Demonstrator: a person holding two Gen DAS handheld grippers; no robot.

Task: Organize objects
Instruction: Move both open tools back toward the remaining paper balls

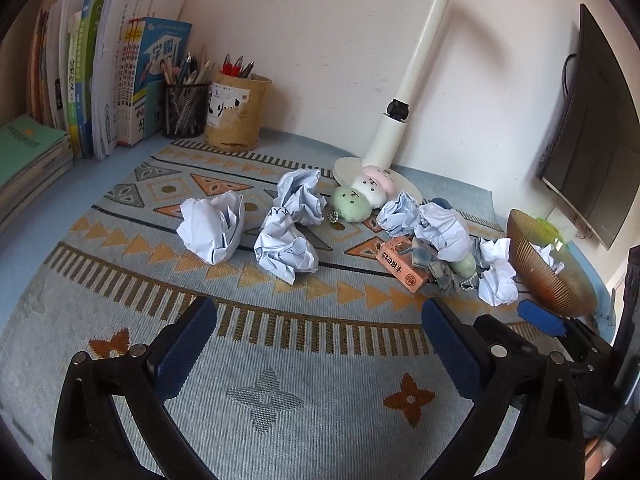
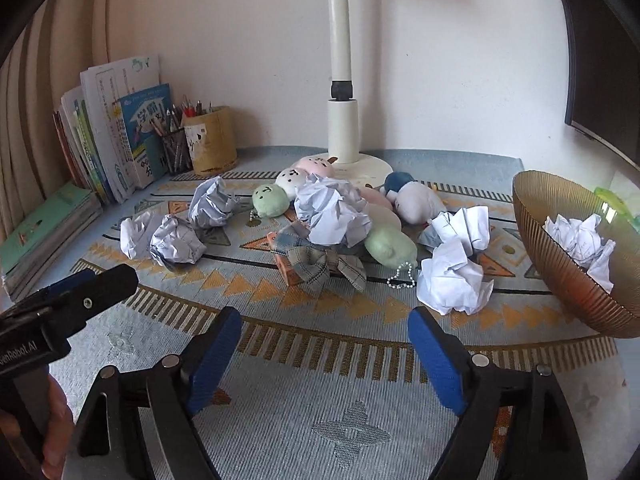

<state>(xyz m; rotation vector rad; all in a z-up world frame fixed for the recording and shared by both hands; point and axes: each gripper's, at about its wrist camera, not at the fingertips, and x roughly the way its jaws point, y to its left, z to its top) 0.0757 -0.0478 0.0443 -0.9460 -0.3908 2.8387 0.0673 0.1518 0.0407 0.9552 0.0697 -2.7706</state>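
- Paper balls lie scattered on the patterned worktop mat (image 1: pixel 280 360) ahead of both grippers; the amber bowl (image 2: pixel 560 264), ahead and right of the right gripper (image 2: pixel 324 356), already holds some.
- Left gripper (image 1: pixel 320 344) hangs with jaws wide apart and nothing between them, short of the crumpled paper ball (image 1: pixel 286 250) straight ahead.
- Right gripper's jaws are apart and empty; the white paper ball (image 2: pixel 454 280) sits just ahead, slightly right.
- Each gripper should probably straddle its ball squarely, close gently, and avoid the plush toys (image 2: pixel 390 244) and bead chain (image 2: pixel 402 278) beside them.
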